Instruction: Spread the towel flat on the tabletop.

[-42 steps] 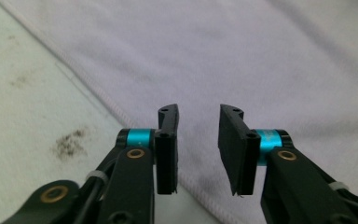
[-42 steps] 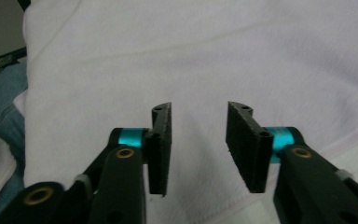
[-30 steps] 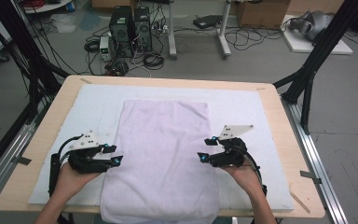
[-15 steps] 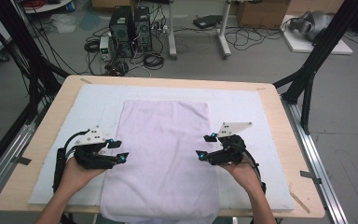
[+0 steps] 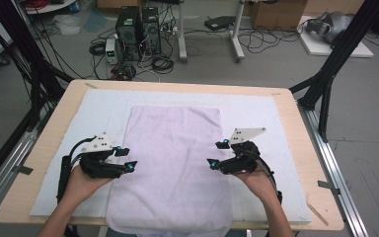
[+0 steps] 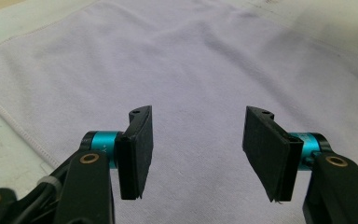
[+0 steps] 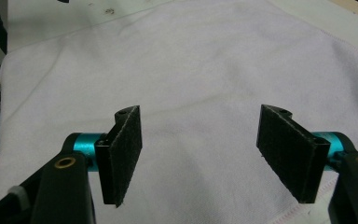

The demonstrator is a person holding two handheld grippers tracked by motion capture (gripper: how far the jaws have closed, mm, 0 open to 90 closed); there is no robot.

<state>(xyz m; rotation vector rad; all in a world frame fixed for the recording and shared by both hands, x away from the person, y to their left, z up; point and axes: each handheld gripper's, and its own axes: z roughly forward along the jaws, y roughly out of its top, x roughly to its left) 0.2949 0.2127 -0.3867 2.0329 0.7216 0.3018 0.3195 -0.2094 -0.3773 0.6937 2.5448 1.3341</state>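
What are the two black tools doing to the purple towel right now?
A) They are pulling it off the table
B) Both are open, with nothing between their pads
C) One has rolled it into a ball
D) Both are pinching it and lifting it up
B: the left tool and the right tool each have pads spread wide with nothing between them, and the purple towel lies flat on the white mat.

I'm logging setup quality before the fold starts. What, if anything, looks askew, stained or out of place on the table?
Little stands out. The lilac towel lies flat and square on the white mat, though its near edge overhangs the table. A few small dark specks mark the mat beyond the towel. Both grippers hover open.
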